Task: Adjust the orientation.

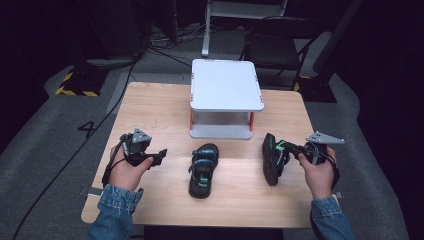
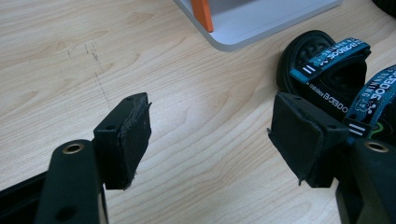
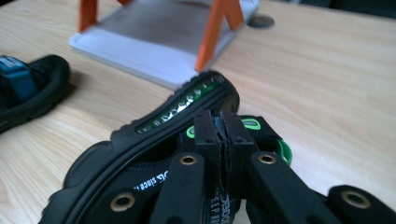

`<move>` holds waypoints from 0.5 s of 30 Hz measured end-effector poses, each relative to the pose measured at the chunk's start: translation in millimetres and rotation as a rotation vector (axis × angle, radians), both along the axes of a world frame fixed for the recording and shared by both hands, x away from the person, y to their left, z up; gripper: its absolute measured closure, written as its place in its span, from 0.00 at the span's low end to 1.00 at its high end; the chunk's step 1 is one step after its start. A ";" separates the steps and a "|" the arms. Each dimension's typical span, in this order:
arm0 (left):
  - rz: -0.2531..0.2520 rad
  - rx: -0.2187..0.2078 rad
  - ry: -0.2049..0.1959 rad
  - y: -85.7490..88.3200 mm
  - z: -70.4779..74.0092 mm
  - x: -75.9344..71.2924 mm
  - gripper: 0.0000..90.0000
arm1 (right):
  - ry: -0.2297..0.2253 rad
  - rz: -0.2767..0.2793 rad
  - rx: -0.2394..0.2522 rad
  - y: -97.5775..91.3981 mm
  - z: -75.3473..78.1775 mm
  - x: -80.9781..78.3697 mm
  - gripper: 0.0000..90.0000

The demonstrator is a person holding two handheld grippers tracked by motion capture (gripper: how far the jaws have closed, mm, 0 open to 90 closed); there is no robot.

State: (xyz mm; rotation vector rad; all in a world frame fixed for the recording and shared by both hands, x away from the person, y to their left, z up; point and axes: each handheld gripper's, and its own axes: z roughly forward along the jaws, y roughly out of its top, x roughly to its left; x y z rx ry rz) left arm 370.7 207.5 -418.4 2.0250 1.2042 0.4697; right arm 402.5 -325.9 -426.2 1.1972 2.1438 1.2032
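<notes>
Presently the right gripper (image 1: 291,148) is clamped on a strap of the right sandal (image 1: 273,158), jaws pressed almost together on it. That sandal is tipped on its edge on the wooden table (image 1: 160,107), right of the white two-tier stand (image 1: 226,85). The left gripper (image 1: 159,156) rests on the table with jaws wide apart and nothing between them. The left sandal (image 1: 202,170) lies flat between the two grippers, just beside the left one's jaw.
</notes>
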 end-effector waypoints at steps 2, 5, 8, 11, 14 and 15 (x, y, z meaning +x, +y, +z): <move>0.005 -0.002 0.000 -0.5 0.3 -0.4 0.33 | -0.012 0.010 0.000 2.6 2.0 -0.7 0.97; -0.004 -0.002 -0.003 -1.4 -0.1 -0.5 0.33 | -0.041 0.044 0.002 13.4 6.9 -2.3 0.97; -0.009 0.000 0.001 -2.2 -0.7 -1.1 0.33 | -0.082 0.123 0.028 27.7 9.4 0.0 0.97; -0.012 -0.004 0.003 -3.3 -2.5 -1.7 0.33 | -0.090 0.171 0.041 38.2 8.4 2.9 0.97; -0.014 -0.001 0.010 -3.8 -3.9 -2.4 0.33 | -0.069 0.237 0.076 54.4 3.2 9.2 0.97; -0.015 0.000 0.009 -3.8 -4.3 -2.5 0.33 | -0.050 0.282 0.100 65.5 -0.6 12.1 0.97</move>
